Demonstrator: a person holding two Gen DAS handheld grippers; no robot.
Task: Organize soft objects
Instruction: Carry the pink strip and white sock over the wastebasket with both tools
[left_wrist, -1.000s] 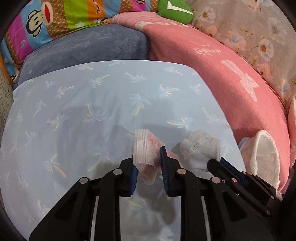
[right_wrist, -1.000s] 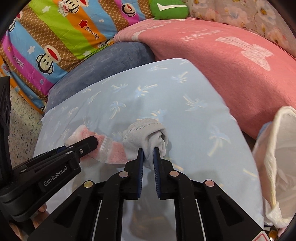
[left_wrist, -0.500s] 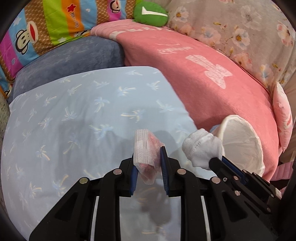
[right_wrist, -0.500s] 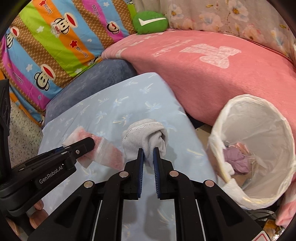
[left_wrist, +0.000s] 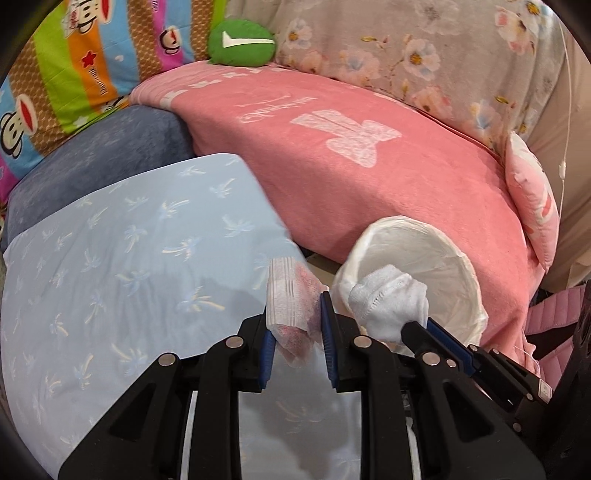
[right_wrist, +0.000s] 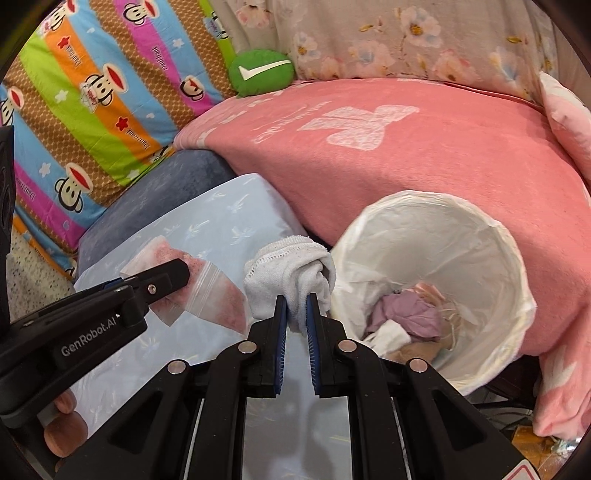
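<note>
My left gripper is shut on a clear zip bag of pink stuff, held above the right corner of the light blue palm-print cushion. In the right wrist view the same zip bag hangs from the left gripper. My right gripper is shut on a rolled white sock, just left of the rim of a white-lined bin. The bin holds a purple cloth and other soft scraps. The white sock also shows beside the bin in the left wrist view.
A pink blanket covers the couch behind the bin. A dark blue cushion, a striped monkey-print pillow and a green plush lie behind. A person's fingers show at lower left.
Both grippers have swung to the right with their loads. The bin has come from the frame's right edge into full view, and the sock now sits at its rim.
</note>
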